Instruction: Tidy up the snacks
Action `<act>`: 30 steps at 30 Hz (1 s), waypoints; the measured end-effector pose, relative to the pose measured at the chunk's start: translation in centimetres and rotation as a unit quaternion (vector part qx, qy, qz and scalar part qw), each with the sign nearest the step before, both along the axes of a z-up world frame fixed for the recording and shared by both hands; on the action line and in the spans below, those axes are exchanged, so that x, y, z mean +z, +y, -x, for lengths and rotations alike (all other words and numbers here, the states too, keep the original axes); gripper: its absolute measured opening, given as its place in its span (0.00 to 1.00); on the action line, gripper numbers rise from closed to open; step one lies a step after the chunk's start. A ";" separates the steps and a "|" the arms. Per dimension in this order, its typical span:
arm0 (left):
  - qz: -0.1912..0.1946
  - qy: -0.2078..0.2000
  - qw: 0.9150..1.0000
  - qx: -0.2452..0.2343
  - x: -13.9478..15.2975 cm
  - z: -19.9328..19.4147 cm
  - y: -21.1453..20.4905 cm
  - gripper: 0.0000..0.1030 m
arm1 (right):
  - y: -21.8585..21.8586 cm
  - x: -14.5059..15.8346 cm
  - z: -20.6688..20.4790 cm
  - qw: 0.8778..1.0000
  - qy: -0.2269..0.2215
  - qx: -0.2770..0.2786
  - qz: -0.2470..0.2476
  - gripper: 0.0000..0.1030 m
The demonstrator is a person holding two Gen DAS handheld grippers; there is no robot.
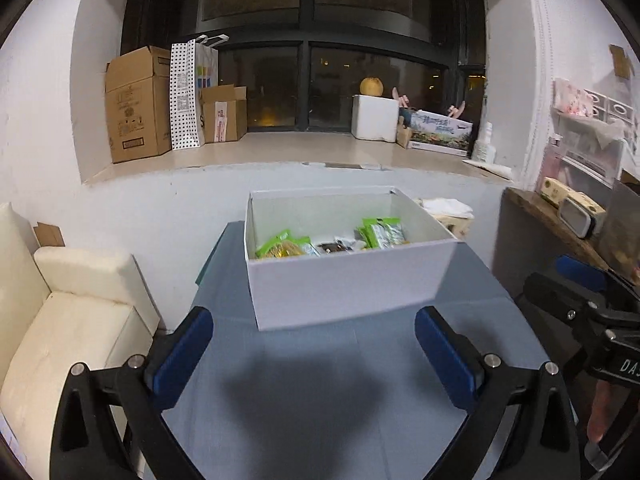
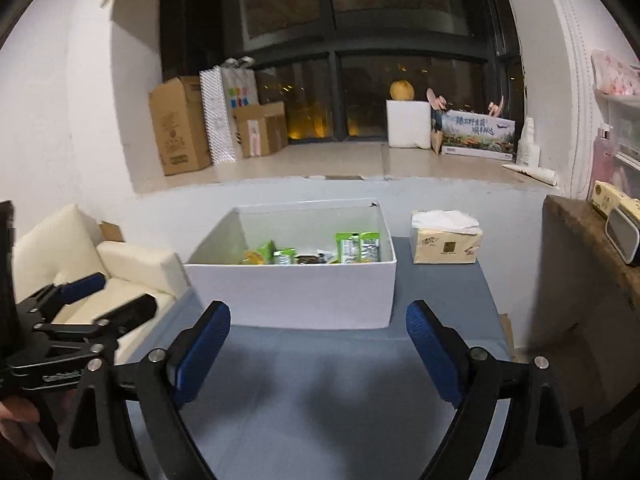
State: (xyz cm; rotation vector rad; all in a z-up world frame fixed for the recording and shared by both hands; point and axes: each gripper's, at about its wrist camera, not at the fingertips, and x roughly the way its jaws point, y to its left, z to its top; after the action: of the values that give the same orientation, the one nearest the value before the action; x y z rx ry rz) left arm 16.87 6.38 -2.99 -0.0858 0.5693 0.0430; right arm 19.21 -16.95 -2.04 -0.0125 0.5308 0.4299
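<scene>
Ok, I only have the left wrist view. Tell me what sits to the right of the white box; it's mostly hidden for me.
Observer: A tissue pack stands on the table, apart from the white box.
Operator: Report my right gripper's jaws.
Observer: The right gripper is open and holds nothing.
Operator: Confirm the left one.
Observer: The left gripper is open too, short of the box.

Snack packets (image 1: pixel 332 242) in box (image 1: pixel 348 284) on table (image 1: pixel 320 380); tissue pack (image 2: pixel 446 240) right.
</scene>
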 end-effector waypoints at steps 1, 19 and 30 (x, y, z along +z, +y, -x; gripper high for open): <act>0.004 0.000 1.000 0.000 0.0 0.8 -0.2 1.00 | -0.2 0.2 0.9 1.000 -0.002 0.002 0.000 0.91; -0.015 0.007 1.000 -0.004 0.6 8.5 -3.6 1.00 | -2.0 -1.1 8.8 1.000 -0.001 -0.016 0.020 1.00; -0.002 0.020 1.000 -0.001 0.0 9.3 -2.9 1.00 | -1.4 -1.0 9.5 0.999 -0.006 -0.014 0.041 1.00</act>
State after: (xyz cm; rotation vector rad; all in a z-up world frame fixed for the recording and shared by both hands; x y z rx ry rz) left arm 7.60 3.48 -3.03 -0.0809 0.6085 0.0445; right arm 9.69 -18.31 -3.08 -0.0861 0.5367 0.3809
